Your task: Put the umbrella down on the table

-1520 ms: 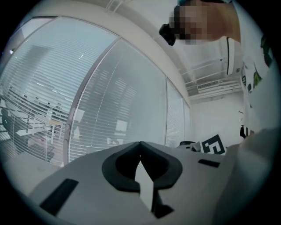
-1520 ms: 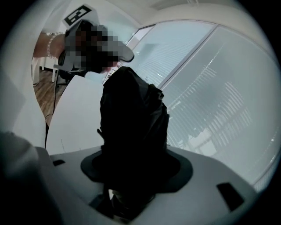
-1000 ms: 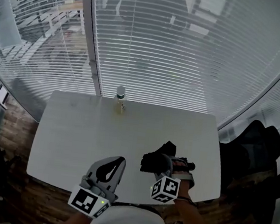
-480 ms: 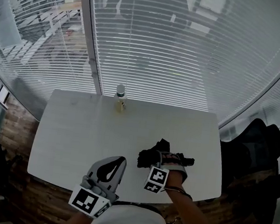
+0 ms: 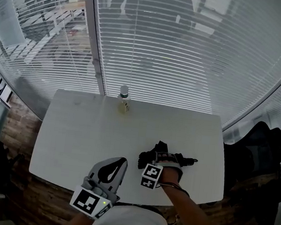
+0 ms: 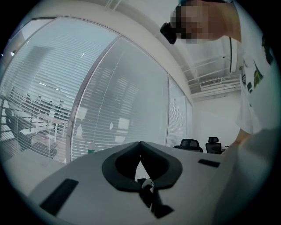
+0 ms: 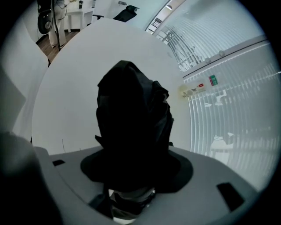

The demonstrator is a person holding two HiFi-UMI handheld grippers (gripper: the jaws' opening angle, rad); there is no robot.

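Note:
A folded black umbrella (image 5: 147,159) is over the front right part of the white table (image 5: 77,137), with my right gripper (image 5: 164,157) shut on it and pointing steeply down. In the right gripper view the umbrella's crumpled black fabric (image 7: 131,123) fills the gap between the jaws of the right gripper (image 7: 135,163), and the tabletop (image 7: 79,79) lies beyond it. Whether the umbrella touches the table I cannot tell. My left gripper (image 5: 120,161) is held level at the table's front edge, shut and holding nothing; its tips (image 6: 140,144) meet.
A small bottle (image 5: 124,100) stands at the table's far edge, in front of a window with blinds (image 5: 152,50). A dark office chair (image 5: 260,148) stands to the right of the table. The person's sleeve (image 6: 259,167) shows at the right of the left gripper view.
My right gripper has come down toward the table and a little left with the umbrella, rolling as it went. The left gripper has stayed where it was.

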